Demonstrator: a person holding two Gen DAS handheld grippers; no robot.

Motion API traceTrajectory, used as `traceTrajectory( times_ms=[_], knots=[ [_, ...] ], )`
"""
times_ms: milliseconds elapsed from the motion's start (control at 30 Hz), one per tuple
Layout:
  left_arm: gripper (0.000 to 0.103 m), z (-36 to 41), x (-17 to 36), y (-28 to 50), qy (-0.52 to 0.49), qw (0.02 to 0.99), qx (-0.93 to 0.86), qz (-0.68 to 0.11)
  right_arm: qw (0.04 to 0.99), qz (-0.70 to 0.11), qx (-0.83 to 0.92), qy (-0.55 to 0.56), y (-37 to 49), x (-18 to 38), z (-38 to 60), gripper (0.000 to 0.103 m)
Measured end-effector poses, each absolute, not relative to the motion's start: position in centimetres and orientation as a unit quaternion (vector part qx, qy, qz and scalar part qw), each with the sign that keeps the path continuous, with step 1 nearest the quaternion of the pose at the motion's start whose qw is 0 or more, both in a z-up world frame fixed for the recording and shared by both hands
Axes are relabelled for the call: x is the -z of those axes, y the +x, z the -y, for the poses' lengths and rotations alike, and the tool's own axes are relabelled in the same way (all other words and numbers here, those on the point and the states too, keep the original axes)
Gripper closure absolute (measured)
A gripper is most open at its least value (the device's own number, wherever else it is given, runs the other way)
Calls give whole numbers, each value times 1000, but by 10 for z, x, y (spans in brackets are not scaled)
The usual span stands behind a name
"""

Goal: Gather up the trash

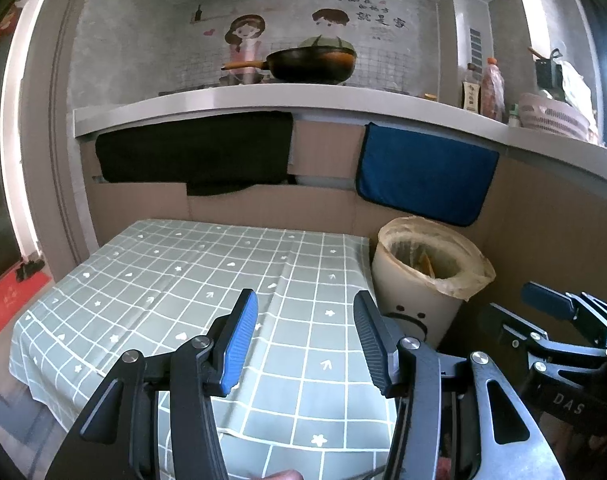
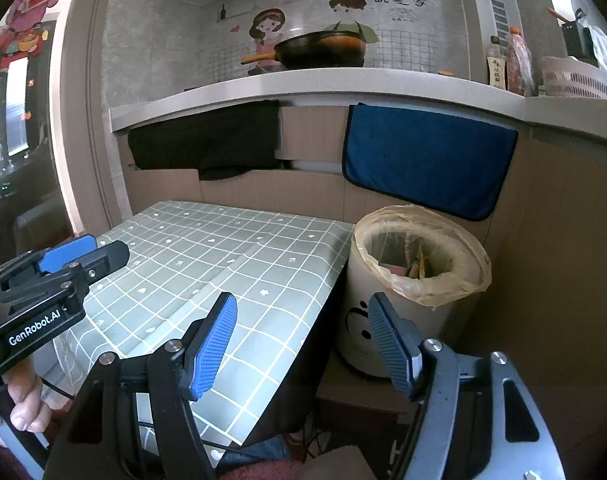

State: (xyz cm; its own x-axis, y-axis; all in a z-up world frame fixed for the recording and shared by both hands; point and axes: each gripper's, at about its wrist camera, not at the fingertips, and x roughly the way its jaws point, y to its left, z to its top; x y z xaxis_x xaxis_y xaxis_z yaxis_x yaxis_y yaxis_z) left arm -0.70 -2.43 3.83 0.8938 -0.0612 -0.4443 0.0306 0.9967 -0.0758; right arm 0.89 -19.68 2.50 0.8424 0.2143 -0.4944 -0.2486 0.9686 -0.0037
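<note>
A cream trash bin (image 1: 415, 292) with a frowning face and a thin plastic liner stands on the floor right of the table; it also shows in the right wrist view (image 2: 383, 320). Orange and pink scraps (image 2: 409, 268) lie inside it. My left gripper (image 1: 305, 338) is open and empty above the table's near right part. My right gripper (image 2: 303, 344) is open and empty, hovering over the table's right edge just in front of the bin. No loose trash shows on the table.
The low table (image 1: 163, 280) has a green checked cloth. Behind it, a counter (image 1: 263, 96) carries a black wok (image 1: 311, 64), bottles and a pink basket (image 1: 551, 116). A black cloth (image 1: 195, 152) and a blue towel (image 1: 423, 172) hang from the counter.
</note>
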Motion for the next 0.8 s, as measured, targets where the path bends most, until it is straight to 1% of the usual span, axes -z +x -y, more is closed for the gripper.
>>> traceTrajectory(
  times_ms=[800],
  knots=[
    [52,31,-34,-4,-33,970,31,-238,961,-251,-111,-28,5,-29,201,37]
  ],
)
